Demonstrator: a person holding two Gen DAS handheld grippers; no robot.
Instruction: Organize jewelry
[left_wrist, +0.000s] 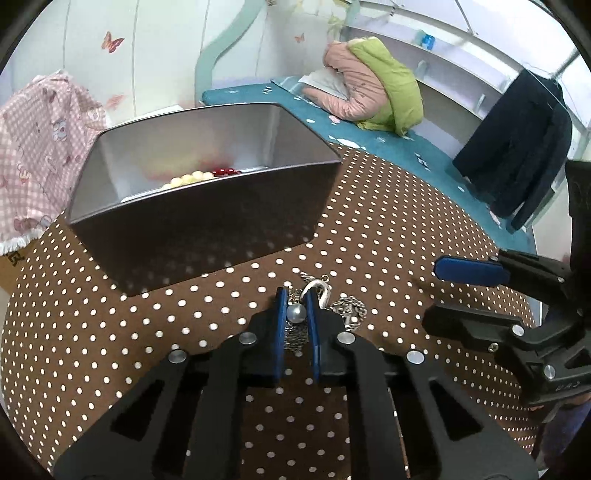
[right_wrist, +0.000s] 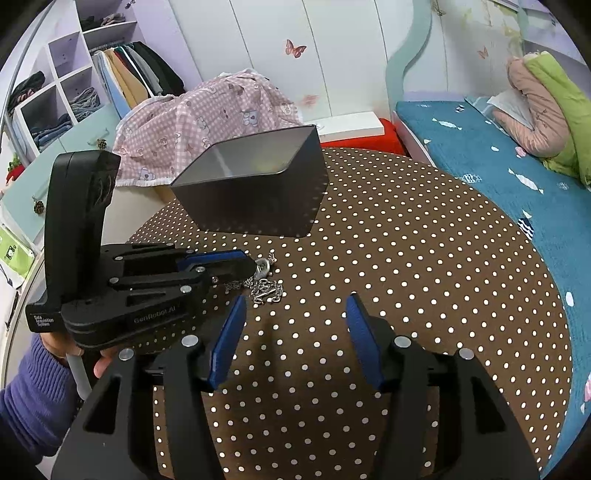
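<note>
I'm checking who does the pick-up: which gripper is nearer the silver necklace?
Left. The left gripper is closed around the silver necklace, its pearl between the pads. The right gripper hangs open beside it, apart from it.

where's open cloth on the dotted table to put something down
Free: the wide stretch of dotted tablecloth right of the metal tin, running to the edge by the blue bed, and the patch under the open right hand-held gripper. Crowded: in front of the tin, where the left hand-held gripper has shut on the silver necklace.
</note>
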